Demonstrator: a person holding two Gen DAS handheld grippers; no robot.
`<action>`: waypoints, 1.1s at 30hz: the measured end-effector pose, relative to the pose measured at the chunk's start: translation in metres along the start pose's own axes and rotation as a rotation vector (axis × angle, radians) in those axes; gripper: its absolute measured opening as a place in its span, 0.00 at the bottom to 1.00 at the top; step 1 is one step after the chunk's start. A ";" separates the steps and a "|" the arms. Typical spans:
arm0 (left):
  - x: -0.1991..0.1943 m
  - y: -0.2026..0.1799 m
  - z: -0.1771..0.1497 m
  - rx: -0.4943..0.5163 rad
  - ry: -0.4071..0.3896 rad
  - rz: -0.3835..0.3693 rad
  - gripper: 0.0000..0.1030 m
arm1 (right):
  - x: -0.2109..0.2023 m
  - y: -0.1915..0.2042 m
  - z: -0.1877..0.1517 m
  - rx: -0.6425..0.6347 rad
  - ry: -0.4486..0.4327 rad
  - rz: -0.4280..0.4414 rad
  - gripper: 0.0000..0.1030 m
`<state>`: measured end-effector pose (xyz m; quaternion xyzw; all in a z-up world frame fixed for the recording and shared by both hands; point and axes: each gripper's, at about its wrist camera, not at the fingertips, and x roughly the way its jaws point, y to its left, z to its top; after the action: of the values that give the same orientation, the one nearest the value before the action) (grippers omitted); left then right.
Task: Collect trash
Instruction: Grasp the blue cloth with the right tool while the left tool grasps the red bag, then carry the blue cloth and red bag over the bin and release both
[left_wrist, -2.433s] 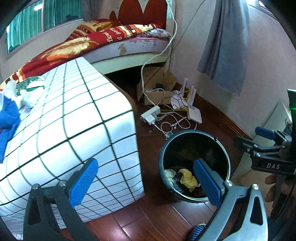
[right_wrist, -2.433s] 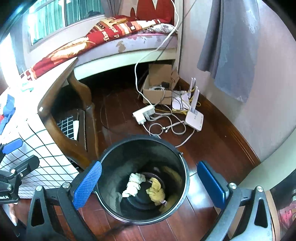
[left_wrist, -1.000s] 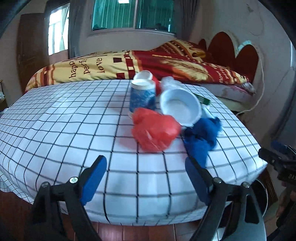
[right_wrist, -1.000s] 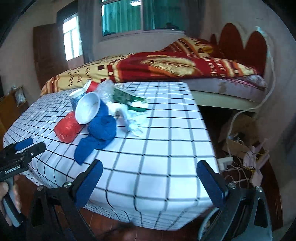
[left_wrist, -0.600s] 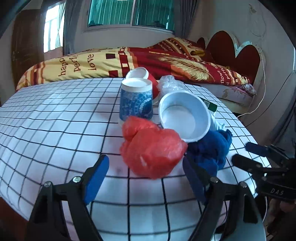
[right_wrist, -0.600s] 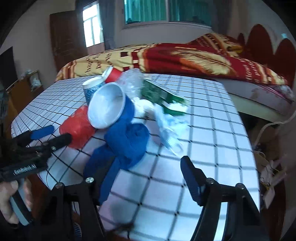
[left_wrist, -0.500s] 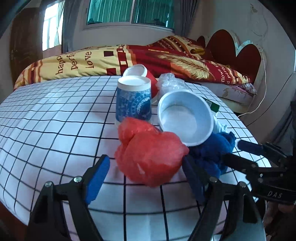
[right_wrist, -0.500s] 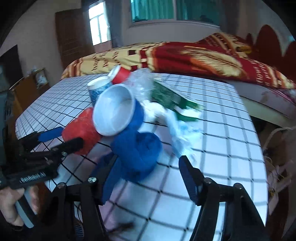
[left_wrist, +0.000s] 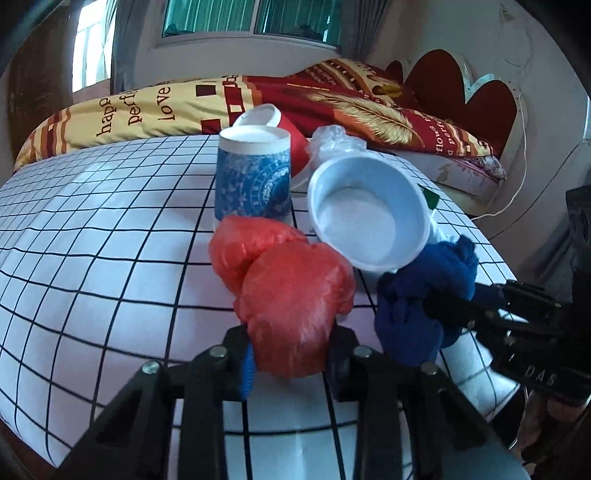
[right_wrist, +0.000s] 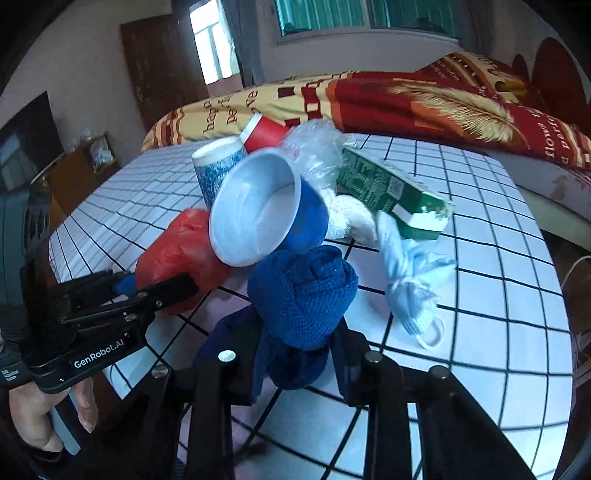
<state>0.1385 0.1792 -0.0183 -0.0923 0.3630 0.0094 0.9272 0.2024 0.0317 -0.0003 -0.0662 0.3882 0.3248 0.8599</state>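
Clearly the pick-up step was in hand — the left gripper (left_wrist: 291, 354) had closed on the red plastic bag (left_wrist: 291, 295) at frame centre, the right gripper (right_wrist: 295, 354) on the blue cloth (right_wrist: 303, 299). Next, lifting both clear of the tilted blue cup (right_wrist: 266, 210) — probably.

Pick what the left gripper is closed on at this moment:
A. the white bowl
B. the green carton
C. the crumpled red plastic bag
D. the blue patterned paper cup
C: in the left wrist view the left gripper has its fingers pressed against both sides of the crumpled red plastic bag, while the right gripper clamps the blue cloth.
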 end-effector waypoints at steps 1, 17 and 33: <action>-0.002 0.000 0.000 0.002 -0.003 0.001 0.28 | -0.005 0.000 -0.001 0.003 -0.009 -0.002 0.31; -0.044 -0.008 -0.005 0.040 -0.044 0.026 0.26 | -0.069 0.005 -0.017 0.007 -0.093 -0.078 0.31; -0.068 -0.055 -0.013 0.120 -0.075 -0.040 0.26 | -0.135 -0.016 -0.038 0.043 -0.171 -0.133 0.31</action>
<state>0.0843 0.1263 0.0269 -0.0437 0.3258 -0.0276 0.9440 0.1228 -0.0635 0.0671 -0.0452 0.3150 0.2631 0.9108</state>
